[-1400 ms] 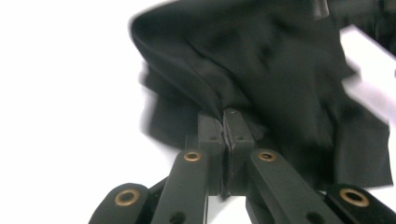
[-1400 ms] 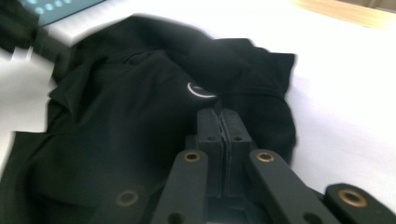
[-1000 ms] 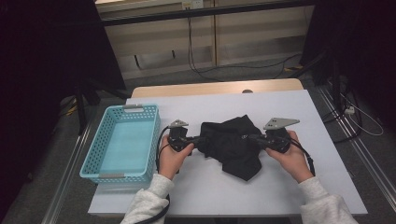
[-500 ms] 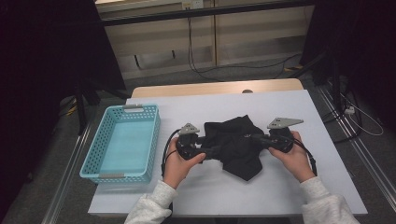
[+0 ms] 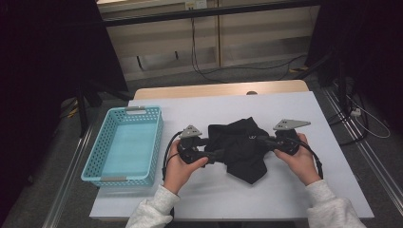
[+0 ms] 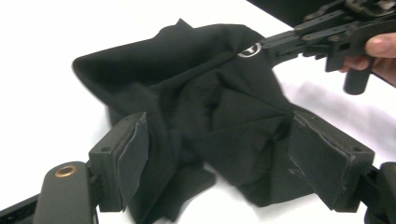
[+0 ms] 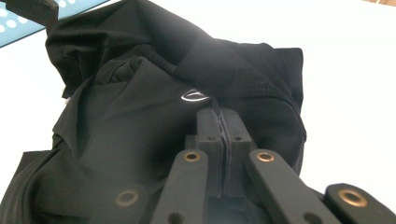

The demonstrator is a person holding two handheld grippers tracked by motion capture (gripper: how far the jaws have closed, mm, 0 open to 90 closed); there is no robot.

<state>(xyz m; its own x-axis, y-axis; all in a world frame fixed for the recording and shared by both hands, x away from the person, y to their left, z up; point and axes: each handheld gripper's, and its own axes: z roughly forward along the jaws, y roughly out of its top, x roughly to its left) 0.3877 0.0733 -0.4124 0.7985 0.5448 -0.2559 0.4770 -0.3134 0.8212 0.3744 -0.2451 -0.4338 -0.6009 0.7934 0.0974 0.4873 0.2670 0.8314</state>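
Since the earlier frame your left gripper (image 6: 219, 158) slid in along the black garment (image 5: 240, 148); its jaws have just been opening, cloth between but unpinched. Your right gripper (image 7: 224, 122) is clamped on the garment's edge by the logo. Garment lies bunched mid-table (image 5: 294, 102), unfolded; blue basket (image 5: 124, 145) empty, so most work remains.
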